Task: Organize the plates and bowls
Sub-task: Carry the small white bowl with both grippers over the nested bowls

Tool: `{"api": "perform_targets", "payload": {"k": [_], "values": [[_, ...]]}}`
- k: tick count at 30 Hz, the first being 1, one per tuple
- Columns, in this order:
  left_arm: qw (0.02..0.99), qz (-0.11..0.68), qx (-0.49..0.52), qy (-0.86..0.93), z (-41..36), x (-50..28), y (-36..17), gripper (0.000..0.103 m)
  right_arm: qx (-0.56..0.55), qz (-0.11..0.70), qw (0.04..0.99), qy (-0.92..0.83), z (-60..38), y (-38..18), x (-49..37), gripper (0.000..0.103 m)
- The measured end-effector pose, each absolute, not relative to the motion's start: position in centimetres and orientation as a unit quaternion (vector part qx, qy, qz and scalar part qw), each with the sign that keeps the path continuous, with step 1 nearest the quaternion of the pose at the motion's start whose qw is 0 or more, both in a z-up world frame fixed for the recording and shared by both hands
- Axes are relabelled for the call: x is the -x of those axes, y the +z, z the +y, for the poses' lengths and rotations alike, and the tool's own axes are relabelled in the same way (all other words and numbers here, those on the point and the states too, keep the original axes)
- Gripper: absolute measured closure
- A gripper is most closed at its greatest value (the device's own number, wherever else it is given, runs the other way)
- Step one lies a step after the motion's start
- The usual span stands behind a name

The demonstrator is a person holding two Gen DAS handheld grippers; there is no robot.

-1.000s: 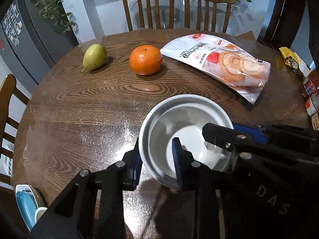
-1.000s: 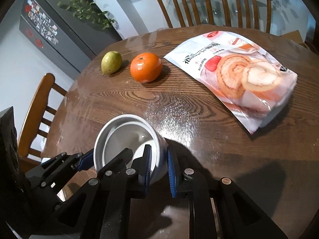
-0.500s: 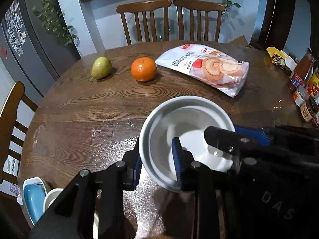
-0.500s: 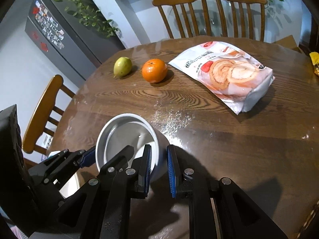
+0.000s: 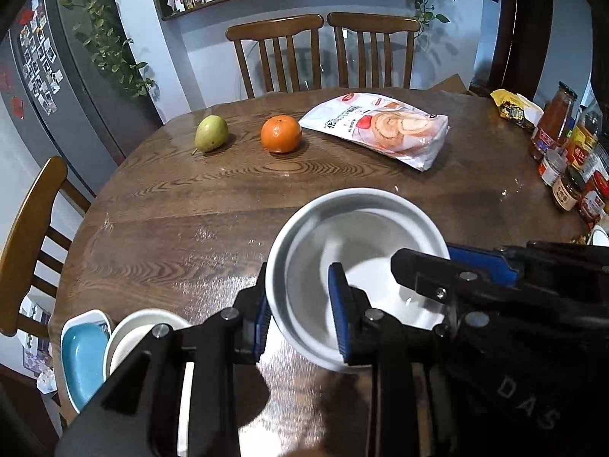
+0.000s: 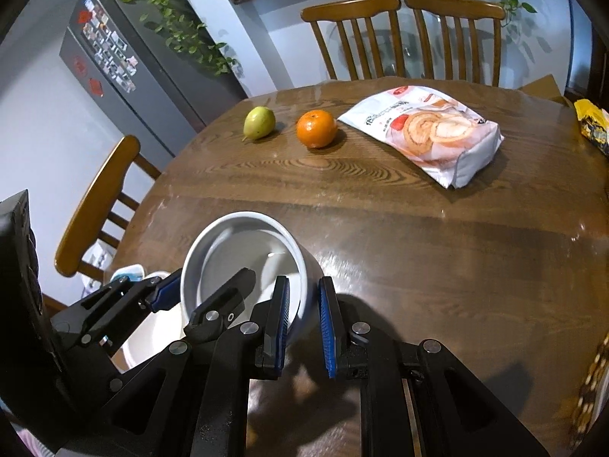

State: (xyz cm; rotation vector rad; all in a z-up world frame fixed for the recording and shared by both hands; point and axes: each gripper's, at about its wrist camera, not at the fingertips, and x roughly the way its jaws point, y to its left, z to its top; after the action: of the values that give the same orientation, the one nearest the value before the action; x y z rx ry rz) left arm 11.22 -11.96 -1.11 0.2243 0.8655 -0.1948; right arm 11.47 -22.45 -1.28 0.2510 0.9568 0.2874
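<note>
Bowl, the white one, is pinched on opposite sides of its rim, left hand-held gripper on one wall and right hand-held gripper on the other, both clamped narrow on it, carried just above the bench. Looks risky to me: if the two hands drift apart or tilt unevenly, that slick rim could slip out and crack on the wood. Down at the near-left edge sit one more white bowl and one blue dish, probably the stack it's headed for. Further back: one pear, one orange, one snack bag, two chairs.
</note>
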Motion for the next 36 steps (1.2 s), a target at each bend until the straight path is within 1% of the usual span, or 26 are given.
{"api": "perform_targets", "payload": {"k": [12, 36], "values": [[0.904, 0.403, -0.110, -0.093, -11.1, -8.1, -0.4, 0.077, -0.120, 0.450, 0.874, 0.139, -21.6, -0.5, -8.2, 0.086], [0.915, 0.385, -0.095, -0.070, -7.4, -5.3, 0.8, 0.077, -0.094, 0.437, 0.880, 0.157, -17.4, 1.6, -5.3, 0.086]]}}
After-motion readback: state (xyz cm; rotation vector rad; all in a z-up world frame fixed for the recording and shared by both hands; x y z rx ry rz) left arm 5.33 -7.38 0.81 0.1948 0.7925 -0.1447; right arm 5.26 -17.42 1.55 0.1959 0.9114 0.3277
